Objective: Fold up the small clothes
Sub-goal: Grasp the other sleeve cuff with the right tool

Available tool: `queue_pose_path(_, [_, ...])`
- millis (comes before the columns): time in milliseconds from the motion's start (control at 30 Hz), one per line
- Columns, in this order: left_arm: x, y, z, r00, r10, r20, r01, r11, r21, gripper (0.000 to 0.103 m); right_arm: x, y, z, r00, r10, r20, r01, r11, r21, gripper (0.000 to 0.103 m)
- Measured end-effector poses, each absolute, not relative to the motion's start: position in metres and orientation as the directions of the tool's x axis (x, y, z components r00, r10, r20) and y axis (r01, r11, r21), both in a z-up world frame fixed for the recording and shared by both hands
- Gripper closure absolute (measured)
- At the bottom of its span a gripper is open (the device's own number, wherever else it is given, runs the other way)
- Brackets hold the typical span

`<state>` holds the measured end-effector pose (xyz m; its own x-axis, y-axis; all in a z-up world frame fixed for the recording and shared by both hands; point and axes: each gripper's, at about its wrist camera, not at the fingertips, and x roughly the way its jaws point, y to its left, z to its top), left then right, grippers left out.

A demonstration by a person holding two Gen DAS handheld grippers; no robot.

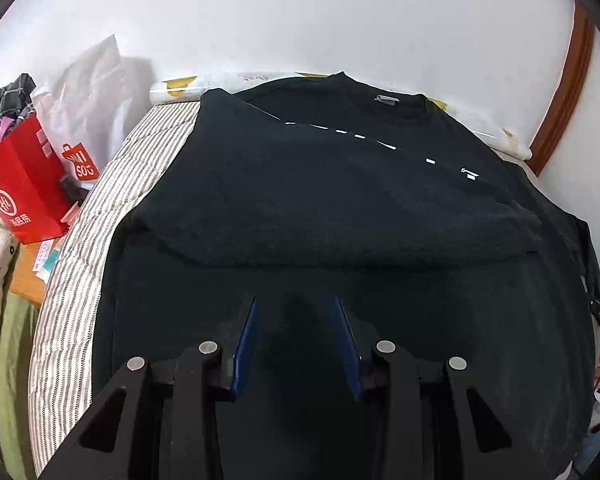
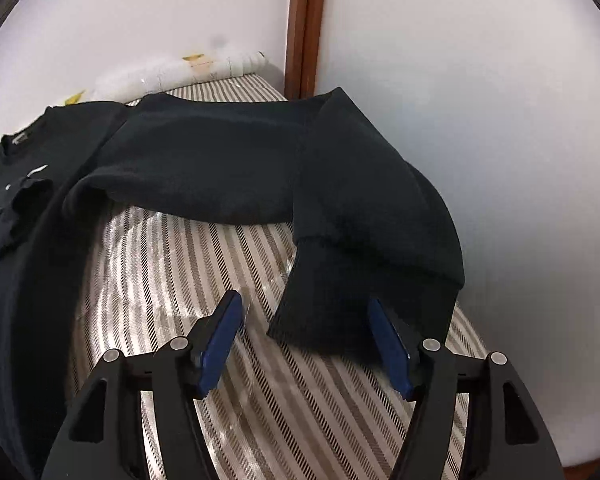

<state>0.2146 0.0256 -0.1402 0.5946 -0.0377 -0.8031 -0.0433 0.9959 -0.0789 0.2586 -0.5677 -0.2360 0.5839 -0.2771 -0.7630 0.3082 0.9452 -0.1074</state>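
Black sweatshirt [image 1: 340, 200] lies spread across the striped worktop [image 1: 72, 280], neck toward the far edge by the wall, one sleeve folded over its chest. Tilted steeply downward, the left claw [image 1: 294, 312] hangs above the sweatshirt's near hem, blue pads partly apart, gripping nothing. Angled down likewise, the right claw [image 2: 306, 316] stands wider, the other sleeve's cuff [image 2: 320, 312] lying loose between its pads near the worktop's right edge.

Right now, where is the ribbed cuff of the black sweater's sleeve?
In the right wrist view the ribbed cuff lies low and centre-right on the striped cover, just ahead of the open right gripper, with the white wall to its right.
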Motion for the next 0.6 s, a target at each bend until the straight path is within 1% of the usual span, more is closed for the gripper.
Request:
queue_pose_path(67, [0.213,0.028,-0.14,0.597,-0.042,-0.801,-0.036,0.996,-0.078,0.068,0.261,-0.573,-0.236,0.577,-0.304,-0.758,0.335,0.935,-0.12,0.058])
queue_pose_path(100, [0.211,0.03,-0.14,0.598,-0.042,-0.801,-0.035,0.996,-0.078,0.068,0.263,-0.575,-0.236,0.566,-0.335,-0.753,0.355,0.924,-0.144,0.078])
queue_pose_path(133, [0.21,0.033,-0.139,0.599,-0.043,-0.799,-0.035,0.996,-0.079,0.068,0.265,-0.577,-0.236,0.561,-0.349,-0.751,0.358,0.92,-0.16,0.089])
queue_pose_path(200, [0.207,0.039,-0.139,0.602,-0.044,-0.797,-0.035,0.996,-0.081,0.068,0.267,-0.58,-0.234,0.556,-0.354,-0.752,0.355,0.919,-0.17,0.092])
queue_pose_path(300, [0.201,0.054,-0.14,0.605,-0.027,-0.796,-0.042,0.997,-0.066,0.068,0.263,-0.583,-0.221,0.555,-0.341,-0.759,0.363,0.92,-0.147,0.093])
queue_pose_path(433, [0.197,0.073,-0.143,0.597,-0.031,-0.801,-0.055,0.995,-0.08,0.068,0.259,-0.562,-0.175,0.621,-0.299,-0.725,0.348,0.934,-0.087,0.093])
queue_pose_path(600, [0.196,0.09,-0.147,0.602,-0.055,-0.796,-0.047,0.993,-0.104,0.068,0.263,-0.502,-0.115,0.709,-0.182,-0.681,0.247,0.969,-0.001,0.093])
